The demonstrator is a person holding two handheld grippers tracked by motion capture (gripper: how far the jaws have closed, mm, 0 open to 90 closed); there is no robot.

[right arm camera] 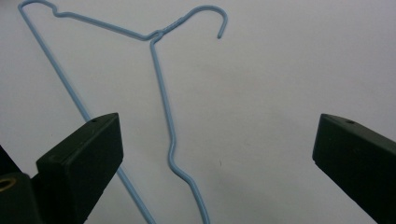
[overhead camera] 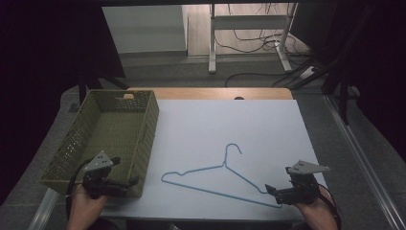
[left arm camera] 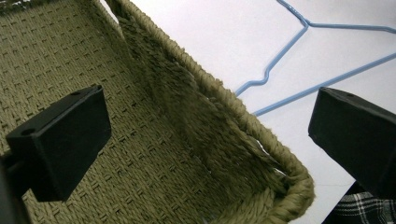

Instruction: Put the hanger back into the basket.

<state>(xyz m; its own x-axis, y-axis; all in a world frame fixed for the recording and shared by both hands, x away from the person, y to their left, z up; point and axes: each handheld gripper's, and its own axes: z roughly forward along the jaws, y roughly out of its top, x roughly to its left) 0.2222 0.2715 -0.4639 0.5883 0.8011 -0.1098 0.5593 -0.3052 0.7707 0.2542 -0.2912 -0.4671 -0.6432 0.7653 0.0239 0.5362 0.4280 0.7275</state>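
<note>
A blue wire hanger lies flat on the white table top, hook pointing away from me. An olive woven basket stands at the table's left side and looks empty. My left gripper hovers at the basket's near right corner and is open. In the left gripper view its jaws straddle the basket rim, with the hanger beyond. My right gripper is open just above the hanger's right shoulder. In the right gripper view the hanger runs between the wide-apart jaws, untouched.
A bare wooden strip runs along the table's far edge. Beyond it a white desk frame stands on the floor among loose cables. Dark curtains close both sides. A plaid sleeve shows under the left gripper.
</note>
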